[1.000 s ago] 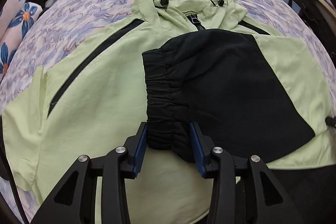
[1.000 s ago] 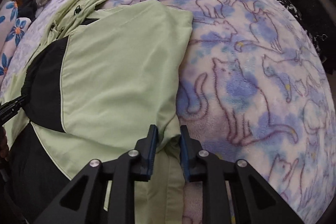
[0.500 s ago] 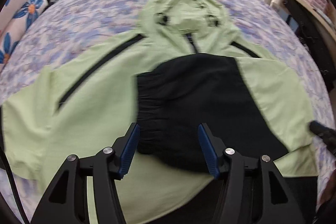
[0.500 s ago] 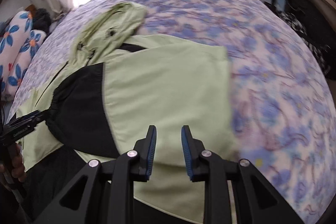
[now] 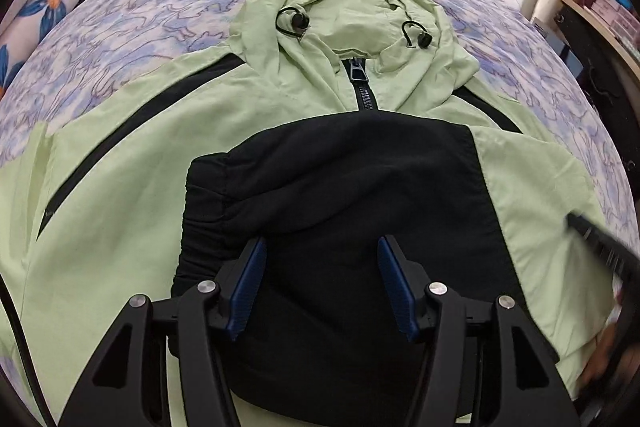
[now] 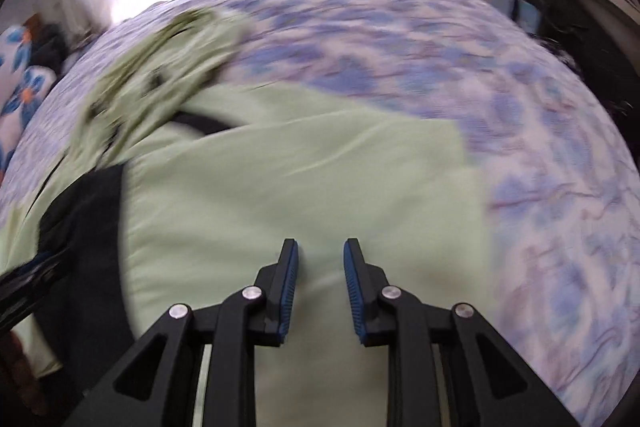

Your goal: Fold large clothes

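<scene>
My left gripper (image 5: 322,281) tilts down, jaws spread over the light-green hooded jacket's (image 5: 132,195) black sleeve (image 5: 332,195); right gripper (image 6: 320,281) narrowly parted, empty.

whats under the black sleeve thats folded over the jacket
The black sleeve lies across the chest of the light green jacket, which rests on the patterned blanket. The zipper shows above the sleeve; its lower part is covered and cannot be seen.

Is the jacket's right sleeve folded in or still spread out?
Folded in: the sleeve lies across the jacket chest, its black cuff left of the zipper.
</scene>
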The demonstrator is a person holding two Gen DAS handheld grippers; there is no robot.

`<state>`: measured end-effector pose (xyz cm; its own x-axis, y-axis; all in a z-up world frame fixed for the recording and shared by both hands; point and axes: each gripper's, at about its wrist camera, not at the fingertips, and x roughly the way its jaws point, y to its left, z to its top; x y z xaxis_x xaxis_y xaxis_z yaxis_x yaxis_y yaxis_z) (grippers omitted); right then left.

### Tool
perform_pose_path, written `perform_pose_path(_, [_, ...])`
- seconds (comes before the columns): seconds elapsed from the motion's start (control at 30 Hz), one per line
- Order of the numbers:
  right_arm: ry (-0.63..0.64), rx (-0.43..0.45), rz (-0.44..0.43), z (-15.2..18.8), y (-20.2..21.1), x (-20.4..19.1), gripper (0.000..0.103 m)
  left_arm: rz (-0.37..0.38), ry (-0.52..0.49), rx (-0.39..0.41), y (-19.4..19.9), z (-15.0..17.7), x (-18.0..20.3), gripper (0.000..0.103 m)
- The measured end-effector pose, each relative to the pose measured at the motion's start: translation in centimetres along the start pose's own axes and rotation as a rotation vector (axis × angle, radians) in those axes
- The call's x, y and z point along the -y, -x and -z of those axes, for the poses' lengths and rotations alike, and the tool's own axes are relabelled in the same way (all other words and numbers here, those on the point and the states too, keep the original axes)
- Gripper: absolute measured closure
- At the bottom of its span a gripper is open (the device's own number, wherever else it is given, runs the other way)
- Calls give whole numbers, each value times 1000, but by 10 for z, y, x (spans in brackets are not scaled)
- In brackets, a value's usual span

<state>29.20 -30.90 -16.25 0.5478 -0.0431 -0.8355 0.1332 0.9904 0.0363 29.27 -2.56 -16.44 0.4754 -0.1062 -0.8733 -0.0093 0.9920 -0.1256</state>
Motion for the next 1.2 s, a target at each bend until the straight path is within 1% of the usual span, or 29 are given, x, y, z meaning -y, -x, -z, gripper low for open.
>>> perform_pose_path(0.07, [-66, 13, 74, -9, -1, 39, 79, -1, -10, 3, -1, 0, -3, 47])
perform_pose_path(0.1, [-102, 5, 112, -13, -3, 58, 79, -3, -15, 4, -1, -1, -2, 47])
perform_pose_path(0.13, [-144, -7, 109, -15, -4, 73, 79, -7, -21, 6, -2, -1, -1, 47])
perform_pose_path(0.2, [-249, -21, 42, -13, 1, 102, 79, -16, -31, 9, -2, -1, 1, 47])
perform_pose_path(0.27, [-299, -16, 26, -10, 11, 112, 79, -26, -41, 9, -1, -1, 3, 47])
perform_pose_path(0.37, [-352, -8, -15, -1, 30, 107, 79, -43, -52, -4, 6, 0, 6, 47])
perform_pose_path(0.43, [-370, -2, -49, 8, 44, 93, 79, -53, -60, 5, 18, 4, 9, 47])
perform_pose_path(0.47, [-371, -3, -53, 13, 51, 82, 79, -46, -66, 13, 25, 7, 12, 47])
perform_pose_path(0.53, [-331, 2, -96, 27, 67, 50, 79, -14, -75, 35, 43, 16, 15, 47])
perform_pose_path(0.6, [-268, -6, -165, 43, 77, 17, 79, 22, -80, 44, 56, 27, 18, 45])
perform_pose_path(0.63, [-231, -19, -203, 51, 78, 0, 79, 25, -82, 42, 59, 33, 18, 42])
perform_pose_path(0.67, [-191, -38, -220, 58, 76, -14, 79, 21, -85, 40, 59, 37, 17, 39])
perform_pose_path(0.7, [-158, -48, -210, 62, 74, -22, 79, 8, -89, 36, 57, 42, 16, 39])
perform_pose_path(0.73, [-123, -58, -176, 68, 70, -29, 79, -18, -91, 24, 52, 46, 12, 39])
perform_pose_path(0.77, [-106, -68, -144, 72, 65, -29, 79, -49, -86, 5, 45, 50, 5, 39])
perform_pose_path(0.8, [-109, -80, -121, 77, 61, -25, 79, -46, -79, -6, 42, 52, -1, 39])
perform_pose_path(0.83, [-133, -84, -113, 80, 59, -15, 79, 2, -65, -5, 42, 54, -10, 39])
perform_pose_path(0.87, [-168, -75, -106, 82, 60, -2, 79, 18, -57, 2, 45, 55, -14, 39])
perform_pose_path(0.9, [-195, -66, -84, 85, 64, 11, 79, 0, -51, 6, 48, 55, -17, 39])
perform_pose_path(0.93, [-210, -58, -63, 85, 67, 20, 79, -54, -46, 11, 51, 57, -21, 39])
perform_pose_path(0.97, [-227, -48, -40, 87, 71, 30, 79, -63, -43, 10, 52, 58, -24, 39])
perform_pose_path(1.0, [-243, -46, -43, 90, 75, 40, 79, -47, -32, 1, 54, 59, -29, 39])
perform_pose_path(1.07, [-259, -58, -14, 98, 80, 46, 79, -28, -3, -9, 58, 63, -35, 39])
perform_pose_path(1.2, [-269, -56, -10, 106, 88, 49, 79, -25, 5, 7, 71, 71, -41, 39])
